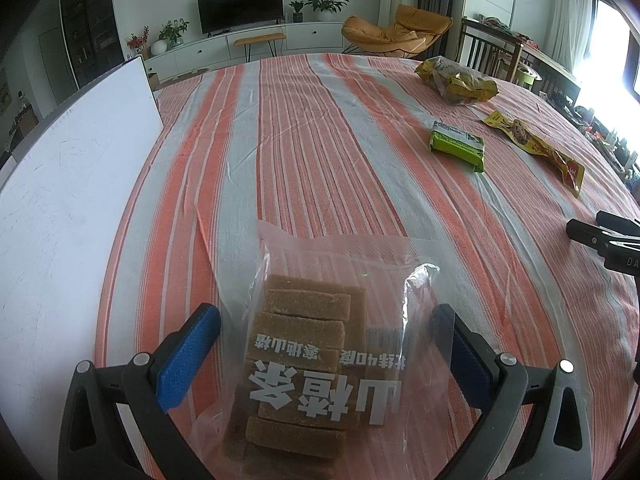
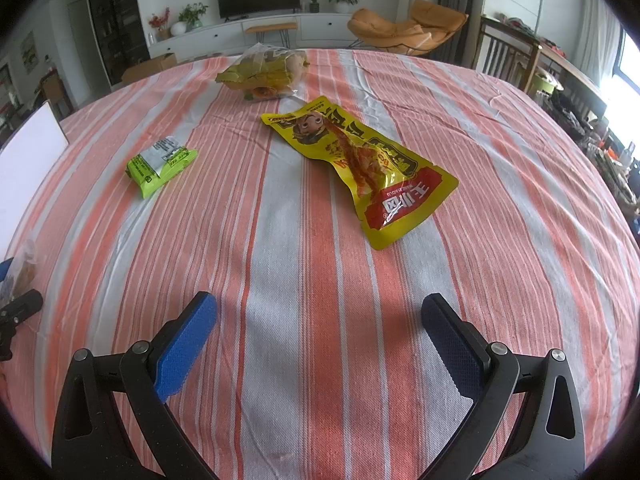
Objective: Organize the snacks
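A clear bag of brown snack bars (image 1: 312, 360) with white lettering lies on the striped tablecloth (image 1: 300, 140). My left gripper (image 1: 325, 312) is open, one blue pad on each side of the bag, neither pressing it. My right gripper (image 2: 320, 301) stands open over bare cloth with nothing between its fingers. Ahead of it lie a yellow and red pouch (image 2: 360, 164), a green packet (image 2: 160, 164) and a clear bag of yellow-wrapped snacks (image 2: 264, 70). The left wrist view shows these at far right: pouch (image 1: 534, 148), green packet (image 1: 457, 144), clear bag (image 1: 456, 82).
A white flat board (image 1: 72, 184) lies along the table's left side, also seen as a white board (image 2: 28, 168) at the left edge. Wooden chairs (image 2: 508, 56) stand at the table's far right. An orange lounge chair (image 1: 396, 32) and TV cabinet are beyond.
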